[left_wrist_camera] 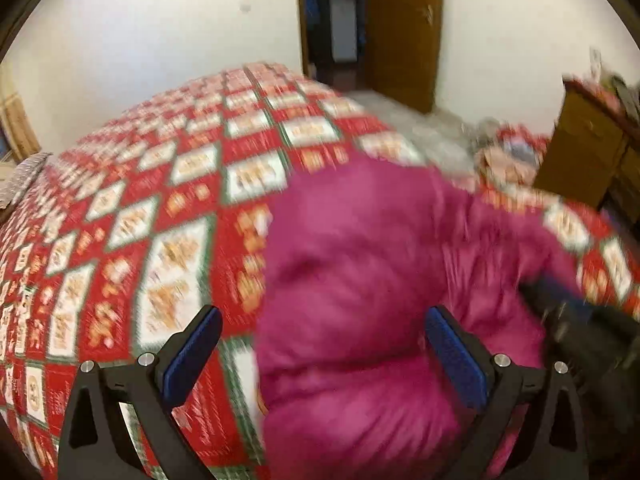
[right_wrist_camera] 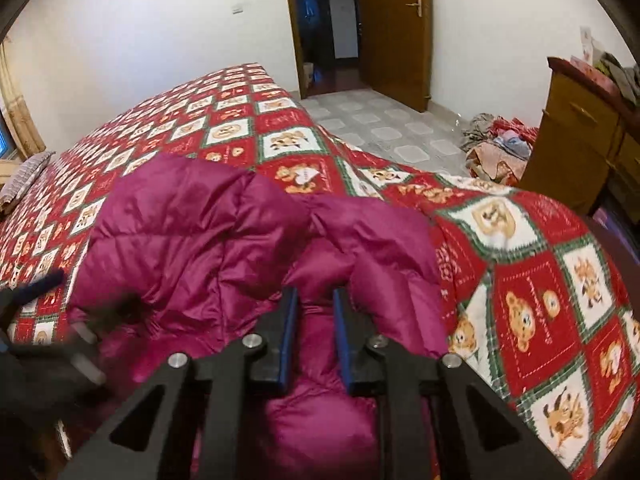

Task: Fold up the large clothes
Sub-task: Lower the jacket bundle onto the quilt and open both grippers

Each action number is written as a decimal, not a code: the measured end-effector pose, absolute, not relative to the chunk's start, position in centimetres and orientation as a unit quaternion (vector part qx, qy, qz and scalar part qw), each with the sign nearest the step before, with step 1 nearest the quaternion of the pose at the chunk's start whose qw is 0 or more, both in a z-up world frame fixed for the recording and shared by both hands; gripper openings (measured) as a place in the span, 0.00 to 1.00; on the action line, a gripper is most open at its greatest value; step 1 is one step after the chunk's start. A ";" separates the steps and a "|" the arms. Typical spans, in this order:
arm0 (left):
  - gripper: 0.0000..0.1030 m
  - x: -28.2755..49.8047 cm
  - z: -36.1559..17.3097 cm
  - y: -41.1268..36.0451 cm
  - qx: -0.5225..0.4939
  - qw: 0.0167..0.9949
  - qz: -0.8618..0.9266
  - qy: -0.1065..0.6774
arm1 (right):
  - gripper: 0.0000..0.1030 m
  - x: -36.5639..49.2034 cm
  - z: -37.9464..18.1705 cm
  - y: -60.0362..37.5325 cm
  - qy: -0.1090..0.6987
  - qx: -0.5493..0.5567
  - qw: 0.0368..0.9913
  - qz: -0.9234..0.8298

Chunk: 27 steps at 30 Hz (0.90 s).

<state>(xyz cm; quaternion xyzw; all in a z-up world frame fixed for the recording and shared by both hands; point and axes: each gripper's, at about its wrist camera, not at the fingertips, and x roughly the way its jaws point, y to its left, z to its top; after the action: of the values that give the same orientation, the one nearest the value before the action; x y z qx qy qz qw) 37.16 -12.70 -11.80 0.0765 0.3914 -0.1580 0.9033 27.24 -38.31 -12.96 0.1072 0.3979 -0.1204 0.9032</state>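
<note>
A magenta puffer jacket (right_wrist_camera: 192, 240) lies bunched on the bed with the red bear-pattern quilt (right_wrist_camera: 540, 280). My right gripper (right_wrist_camera: 316, 300) is nearly closed on a fold of the jacket, with fabric pinched between its blue pads. My left gripper (left_wrist_camera: 320, 324) is wide open; the jacket (left_wrist_camera: 360, 280) fills the space by its right finger (left_wrist_camera: 452, 344), and the quilt (left_wrist_camera: 140, 220) lies under its left finger. The left view is motion-blurred. The left gripper also shows blurred at the left edge of the right wrist view (right_wrist_camera: 36, 292).
A pile of clothes (right_wrist_camera: 496, 144) lies on the tiled floor beside a wooden cabinet (right_wrist_camera: 576, 136) on the right. An open wooden door (right_wrist_camera: 396, 28) is at the back. A pillow (right_wrist_camera: 24, 176) sits at the bed's far left.
</note>
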 end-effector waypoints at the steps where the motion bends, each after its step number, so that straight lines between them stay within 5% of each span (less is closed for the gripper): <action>1: 0.99 37.5 -11.2 -12.6 0.067 0.908 -0.158 0.383 | 0.20 27.0 -13.1 -38.5 0.396 0.111 0.904 -0.119; 10: 0.99 43.6 -15.9 -16.5 0.080 0.870 -0.154 0.461 | 0.19 28.5 -13.9 -39.1 0.379 0.153 0.906 -0.111; 27: 0.99 42.9 -17.0 -17.1 0.103 0.864 -0.171 0.463 | 0.19 28.7 -14.4 -39.8 0.382 0.177 0.901 -0.103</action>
<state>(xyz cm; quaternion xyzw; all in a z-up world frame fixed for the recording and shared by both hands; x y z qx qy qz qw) 42.94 -17.10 -16.98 0.1028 0.4630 -0.1709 0.8636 28.66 -39.85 -14.39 0.1773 0.3819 -0.1032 0.9011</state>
